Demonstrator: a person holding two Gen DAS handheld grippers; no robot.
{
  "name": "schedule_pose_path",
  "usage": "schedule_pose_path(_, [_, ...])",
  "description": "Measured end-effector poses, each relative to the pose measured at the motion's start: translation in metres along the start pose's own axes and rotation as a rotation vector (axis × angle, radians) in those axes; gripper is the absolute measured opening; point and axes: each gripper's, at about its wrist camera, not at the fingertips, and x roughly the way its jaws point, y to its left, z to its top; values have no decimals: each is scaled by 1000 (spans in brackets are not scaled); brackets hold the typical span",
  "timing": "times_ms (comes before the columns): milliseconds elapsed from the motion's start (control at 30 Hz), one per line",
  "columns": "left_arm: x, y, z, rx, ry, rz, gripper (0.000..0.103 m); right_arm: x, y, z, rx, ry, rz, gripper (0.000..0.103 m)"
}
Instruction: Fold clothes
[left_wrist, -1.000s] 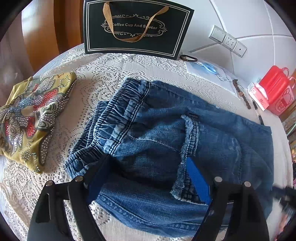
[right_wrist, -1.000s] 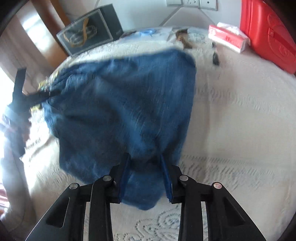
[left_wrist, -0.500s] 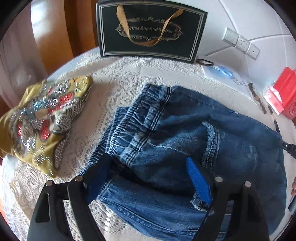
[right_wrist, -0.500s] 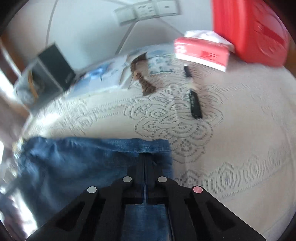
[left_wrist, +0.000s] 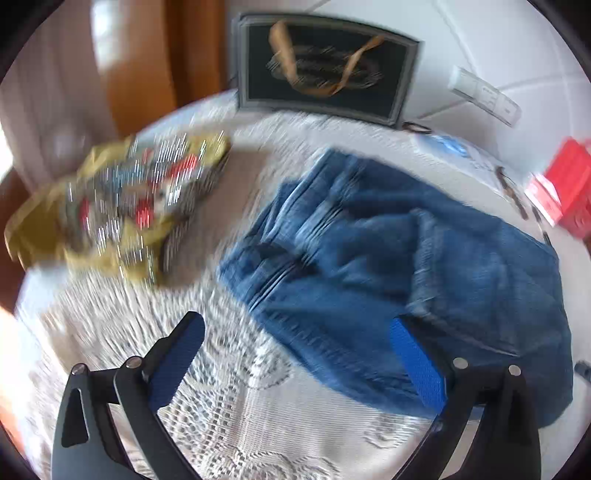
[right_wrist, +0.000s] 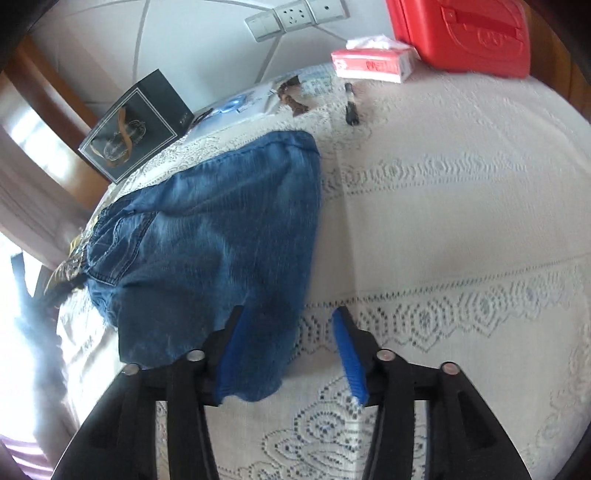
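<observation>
Blue jeans (left_wrist: 388, 258) lie folded on the lace tablecloth (left_wrist: 258, 406), waistband toward the left. My left gripper (left_wrist: 295, 323) is at their near edge with its jaws opening wide. Its left finger is over bare lace and its right finger is in front of the denim, and neither presses it. In the right wrist view the jeans (right_wrist: 221, 229) spread to the left. My right gripper (right_wrist: 289, 312) has its jaws opening. A denim corner lies loose between the pads, against the left one and apart from the right one. A folded yellow sequinned garment (left_wrist: 122, 206) lies left of the jeans.
A black gift bag (left_wrist: 325, 74) leans on the wall behind. At the back right are a red box (right_wrist: 458, 33), a tissue pack (right_wrist: 373, 64), a black pen (right_wrist: 351, 107) and papers (right_wrist: 251, 103). Bare lace cloth (right_wrist: 461, 221) stretches right of the jeans.
The left gripper has opened off the denim and drawn back toward the table's near edge. The right gripper, shut on the jeans' edge half a second ago, has opened and let the fabric lie.
</observation>
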Motion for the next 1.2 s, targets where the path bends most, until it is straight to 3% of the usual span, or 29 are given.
schedule_pose_path(33, [8, 3, 0, -18, 20, -24, 102, 4, 2, -1, 5, 12, 8, 52])
schedule_pose_path(133, [14, -7, 1, 28, -13, 10, 103, 19, 12, -7, -4, 57, 22, 58])
schedule_pose_path(200, [17, -11, 4, 41, -10, 4, 101, 24, 22, -9, -23, 18, 20, 61])
schedule_pose_path(233, [15, -12, 5, 40, -2, -9, 84, 26, 29, -9, -51, 7, -8, 52])
schedule_pose_path(267, [9, -15, 7, 39, 8, -40, 44, 29, 41, -8, -105, -2, -53, 33])
schedule_pose_path(300, [2, -16, 8, 33, 12, -33, 28, 30, 49, -8, -134, -7, -75, 27])
schedule_pose_path(367, [-16, -18, 8, 30, 7, -19, 17, 22, 58, -6, -157, -12, -72, 19])
schedule_pose_path(500, [-54, -24, -20, 81, 23, -94, 17, -43, 43, -10, -169, -105, 5, 16])
schedule_pose_path(600, [-64, -45, -53, 149, 86, -112, 21, -82, 8, -22, -175, -134, -45, 16])
schedule_pose_path(700, [-71, -65, -71, 210, 108, -70, 32, -78, -41, -35, -127, -13, -100, 21])
schedule_pose_path(733, [-75, -70, -72, 212, 100, -81, 41, -74, -56, -42, -102, 21, -134, 22])
schedule_pose_path(800, [-91, -84, -69, 215, 39, -104, 61, -79, -81, -53, -38, 1, -166, 23])
schedule_pose_path(833, [-96, -93, -65, 222, 9, -117, 77, -89, -88, -56, -13, -49, -161, 24])
schedule_pose_path(867, [-101, -104, -60, 231, -22, -132, 82, -98, -90, -56, -5, -89, -143, 27])
schedule_pose_path(933, [-103, -124, -52, 260, -51, -171, 82, -109, -85, -49, 1, -152, -99, 31])
schedule_pose_path(1067, [-74, -177, -23, 314, -29, -246, 82, -98, -67, -17, -21, -200, -31, 31])
schedule_pose_path(1200, [-23, -210, 2, 362, 4, -206, 82, -57, -58, 27, -24, -188, -36, 31])
